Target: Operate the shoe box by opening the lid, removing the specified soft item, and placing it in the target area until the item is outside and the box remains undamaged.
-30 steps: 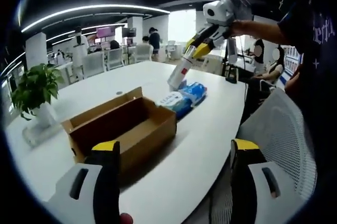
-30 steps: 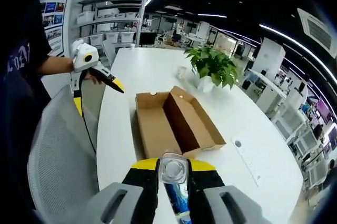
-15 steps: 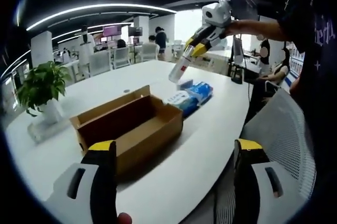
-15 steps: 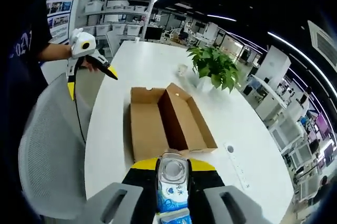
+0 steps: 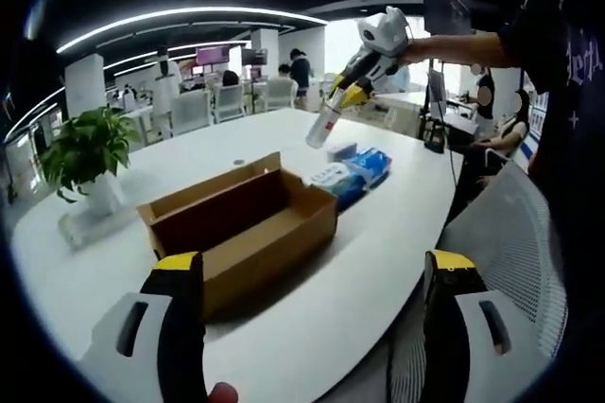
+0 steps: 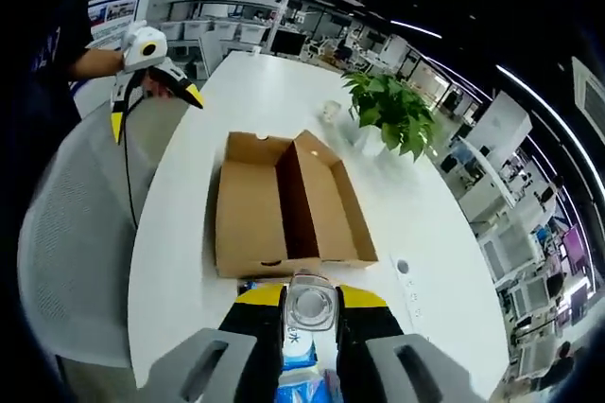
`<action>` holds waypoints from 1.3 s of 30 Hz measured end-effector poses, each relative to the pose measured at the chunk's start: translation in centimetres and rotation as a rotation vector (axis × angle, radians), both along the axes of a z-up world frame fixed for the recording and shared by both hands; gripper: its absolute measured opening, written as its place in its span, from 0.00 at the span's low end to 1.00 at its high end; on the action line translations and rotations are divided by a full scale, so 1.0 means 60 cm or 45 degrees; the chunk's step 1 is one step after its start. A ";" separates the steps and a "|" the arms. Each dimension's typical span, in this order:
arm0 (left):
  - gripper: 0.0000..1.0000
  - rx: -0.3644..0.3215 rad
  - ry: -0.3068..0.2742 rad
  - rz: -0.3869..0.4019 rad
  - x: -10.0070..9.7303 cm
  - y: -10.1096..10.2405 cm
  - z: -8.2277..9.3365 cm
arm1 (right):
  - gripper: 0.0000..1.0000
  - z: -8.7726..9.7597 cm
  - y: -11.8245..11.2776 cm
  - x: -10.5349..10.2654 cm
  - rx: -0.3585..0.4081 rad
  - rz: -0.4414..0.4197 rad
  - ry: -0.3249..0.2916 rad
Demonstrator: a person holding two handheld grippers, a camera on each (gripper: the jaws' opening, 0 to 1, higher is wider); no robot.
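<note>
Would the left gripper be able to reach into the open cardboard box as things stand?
Probably yes: the left gripper is open and holds nothing, and the cardboard box lies open-topped just ahead of it.

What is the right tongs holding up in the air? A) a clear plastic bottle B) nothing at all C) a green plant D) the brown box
A: the right tongs are shut on a clear plastic bottle, lifted above the white table near the open cardboard shoe box.
</note>
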State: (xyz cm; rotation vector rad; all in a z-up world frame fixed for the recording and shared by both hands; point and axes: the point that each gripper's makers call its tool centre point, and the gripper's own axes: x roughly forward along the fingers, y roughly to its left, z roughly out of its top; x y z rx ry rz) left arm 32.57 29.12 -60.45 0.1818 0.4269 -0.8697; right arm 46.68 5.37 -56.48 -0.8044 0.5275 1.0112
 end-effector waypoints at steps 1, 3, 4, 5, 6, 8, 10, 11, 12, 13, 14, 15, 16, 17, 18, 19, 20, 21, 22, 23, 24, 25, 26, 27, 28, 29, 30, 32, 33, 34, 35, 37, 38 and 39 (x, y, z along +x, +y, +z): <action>0.96 0.000 0.002 0.002 -0.001 0.001 0.000 | 0.15 -0.001 -0.001 0.003 -0.005 0.001 0.000; 0.96 0.001 0.003 0.006 -0.002 0.003 0.000 | 0.15 -0.003 -0.003 0.009 -0.017 0.004 -0.002; 0.97 0.000 0.004 0.007 -0.003 0.004 0.000 | 0.15 -0.006 -0.004 0.011 -0.027 0.008 -0.001; 0.97 -0.001 0.004 0.008 -0.004 0.004 0.000 | 0.15 -0.007 -0.004 0.013 -0.039 0.018 -0.006; 0.97 -0.002 0.003 0.011 -0.004 0.004 0.000 | 0.15 -0.009 -0.004 0.015 -0.046 0.025 -0.007; 0.97 -0.006 0.006 0.018 -0.005 0.006 0.000 | 0.15 -0.013 -0.005 0.020 -0.062 0.037 -0.007; 0.97 -0.007 0.007 0.023 -0.005 0.007 0.000 | 0.15 -0.017 -0.004 0.024 -0.078 0.051 -0.005; 0.97 -0.006 0.006 0.024 -0.006 0.007 -0.001 | 0.15 -0.019 -0.005 0.026 -0.086 0.056 -0.003; 0.97 -0.006 0.006 0.025 -0.006 0.007 -0.001 | 0.15 -0.022 -0.005 0.029 -0.095 0.060 0.000; 0.97 -0.006 0.007 0.028 -0.007 0.008 -0.001 | 0.15 -0.024 -0.006 0.031 -0.104 0.064 -0.001; 0.97 -0.006 0.007 0.029 -0.007 0.009 -0.001 | 0.15 -0.025 -0.006 0.032 -0.108 0.066 -0.002; 0.97 -0.007 0.007 0.034 -0.007 0.010 -0.001 | 0.15 -0.029 -0.008 0.036 -0.123 0.074 -0.001; 0.97 -0.006 0.008 0.038 -0.007 0.012 -0.001 | 0.15 -0.032 -0.008 0.037 -0.130 0.080 0.004; 0.97 -0.006 0.009 0.039 -0.008 0.012 -0.002 | 0.15 -0.034 -0.009 0.038 -0.139 0.088 0.005; 0.97 -0.006 0.008 0.041 -0.008 0.013 -0.001 | 0.15 -0.038 -0.010 0.040 -0.151 0.093 0.009; 0.97 -0.005 0.009 0.044 -0.008 0.014 -0.002 | 0.15 -0.040 -0.011 0.042 -0.159 0.097 0.011; 0.97 -0.005 0.009 0.048 -0.008 0.015 -0.002 | 0.15 -0.042 -0.012 0.043 -0.164 0.100 0.010; 0.97 -0.005 0.009 0.050 -0.008 0.016 -0.002 | 0.15 -0.046 -0.014 0.046 -0.171 0.105 0.013; 0.97 -0.006 0.009 0.052 -0.008 0.016 -0.002 | 0.15 -0.047 -0.014 0.047 -0.174 0.105 0.014; 0.97 -0.006 0.009 0.054 -0.008 0.017 -0.002 | 0.15 -0.050 -0.016 0.050 -0.183 0.106 0.015; 0.97 -0.005 0.008 0.056 -0.008 0.018 -0.002 | 0.15 -0.053 -0.018 0.052 -0.192 0.109 0.015; 0.97 -0.004 0.009 0.057 -0.008 0.018 -0.002 | 0.15 -0.057 -0.020 0.054 -0.208 0.126 0.009; 0.97 -0.003 0.010 0.060 -0.008 0.019 -0.003 | 0.15 -0.060 -0.021 0.055 -0.217 0.130 0.007; 0.97 -0.002 0.010 0.063 -0.008 0.020 -0.003 | 0.15 -0.064 -0.022 0.057 -0.228 0.134 0.010; 0.97 -0.002 0.011 0.065 -0.007 0.020 -0.003 | 0.15 -0.067 -0.023 0.058 -0.233 0.138 0.012; 0.96 0.000 0.012 0.068 -0.007 0.021 -0.004 | 0.16 -0.072 -0.024 0.059 -0.247 0.148 0.014; 0.96 0.001 0.015 0.071 -0.007 0.021 -0.005 | 0.16 -0.075 -0.026 0.060 -0.258 0.150 0.015; 0.96 0.006 0.018 0.074 -0.007 0.022 -0.008 | 0.16 -0.084 -0.029 0.063 -0.289 0.174 0.008; 0.96 0.007 0.019 0.076 -0.007 0.022 -0.008 | 0.16 -0.087 -0.031 0.064 -0.302 0.181 0.006; 0.96 0.007 0.021 0.077 -0.007 0.022 -0.009 | 0.16 -0.091 -0.032 0.066 -0.308 0.176 0.014; 0.96 0.007 0.023 0.079 -0.007 0.023 -0.010 | 0.16 -0.093 -0.032 0.067 -0.311 0.177 0.014; 0.95 0.012 0.025 0.081 -0.008 0.023 -0.011 | 0.16 -0.098 -0.033 0.071 -0.323 0.182 0.014; 0.95 0.012 0.025 0.082 -0.008 0.023 -0.011 | 0.16 -0.101 -0.034 0.072 -0.329 0.185 0.016; 0.95 0.009 0.025 0.083 -0.008 0.023 -0.011 | 0.16 -0.104 -0.034 0.074 -0.333 0.186 0.019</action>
